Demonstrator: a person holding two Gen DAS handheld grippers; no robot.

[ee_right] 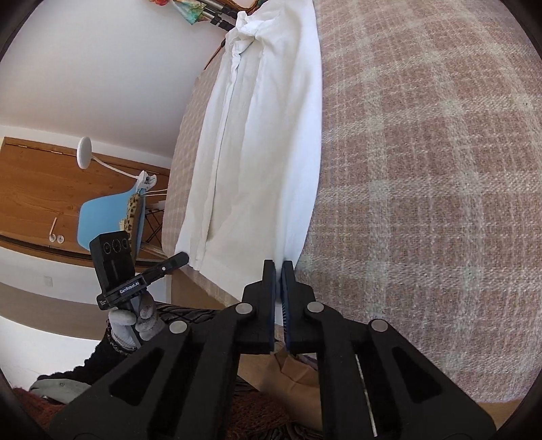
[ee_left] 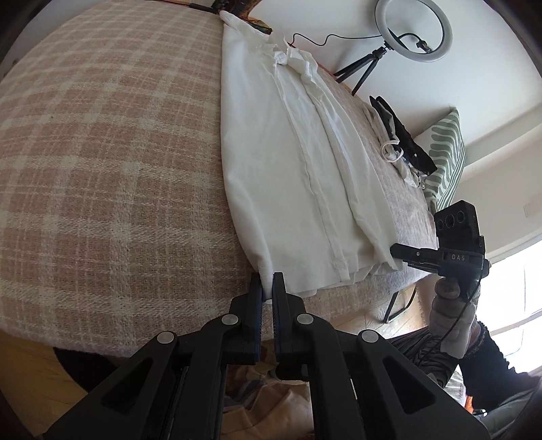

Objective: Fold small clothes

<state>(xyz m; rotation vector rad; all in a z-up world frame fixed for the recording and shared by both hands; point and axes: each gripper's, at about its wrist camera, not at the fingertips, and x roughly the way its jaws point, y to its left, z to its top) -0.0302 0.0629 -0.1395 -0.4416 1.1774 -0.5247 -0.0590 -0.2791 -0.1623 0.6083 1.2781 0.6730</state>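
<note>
A white button shirt (ee_left: 288, 162) lies folded lengthwise into a long strip on a pink plaid blanket (ee_left: 101, 162). My left gripper (ee_left: 267, 281) is shut on the near left corner of the shirt's hem. My right gripper (ee_right: 278, 270) is shut on the other near corner of the white shirt (ee_right: 250, 142). The right gripper also shows at the hem's right corner in the left wrist view (ee_left: 403, 253). The left gripper shows at the hem's left corner in the right wrist view (ee_right: 179, 259). The collar lies at the far end.
A pile of dark and white clothes (ee_left: 403, 142) lies on the blanket to the right, next to a green patterned pillow (ee_left: 447, 159). A ring light on a tripod (ee_left: 411, 30) stands beyond. A blue chair (ee_right: 108, 216) stands off the bed's left side.
</note>
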